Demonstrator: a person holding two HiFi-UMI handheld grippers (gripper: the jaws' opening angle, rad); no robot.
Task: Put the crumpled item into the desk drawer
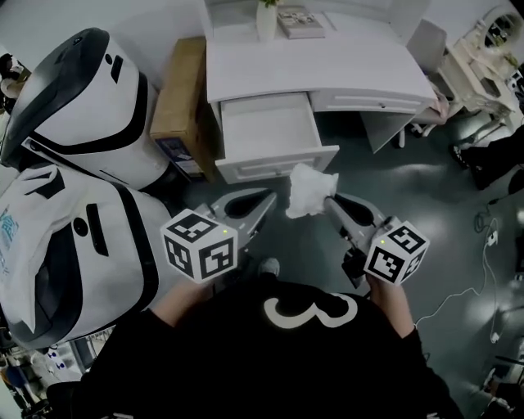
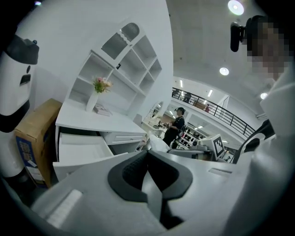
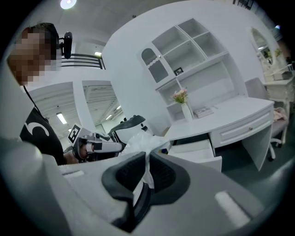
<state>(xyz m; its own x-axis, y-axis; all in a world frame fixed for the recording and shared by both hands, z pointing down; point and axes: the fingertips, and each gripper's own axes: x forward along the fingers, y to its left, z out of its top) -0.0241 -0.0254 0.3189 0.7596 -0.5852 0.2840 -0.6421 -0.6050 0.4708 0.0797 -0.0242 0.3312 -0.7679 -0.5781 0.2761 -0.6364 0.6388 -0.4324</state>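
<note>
The crumpled white item (image 1: pixel 309 190) hangs in front of the desk's open drawer (image 1: pixel 278 164), just outside its front panel. My right gripper (image 1: pixel 330 200) is shut on it; in the right gripper view a strip of the crumpled item (image 3: pixel 140 140) is pinched between the dark pads, with the right gripper (image 3: pixel 147 160) aimed toward the drawer (image 3: pixel 193 147). Beside it on the left, my left gripper (image 1: pixel 267 200) has its jaws together and holds nothing. In the left gripper view the left gripper (image 2: pixel 147 156) points past the drawer (image 2: pixel 80 147), whose inside looks bare.
On the white desk (image 1: pixel 352 65) stand a vase (image 1: pixel 267 18) and a book (image 1: pixel 300 22). A cardboard box (image 1: pixel 180 98) leans at the desk's left. Large white-and-black machines (image 1: pixel 82 106) fill the left side. A chair (image 1: pixel 426 45) and floor cables (image 1: pixel 483 237) are at right.
</note>
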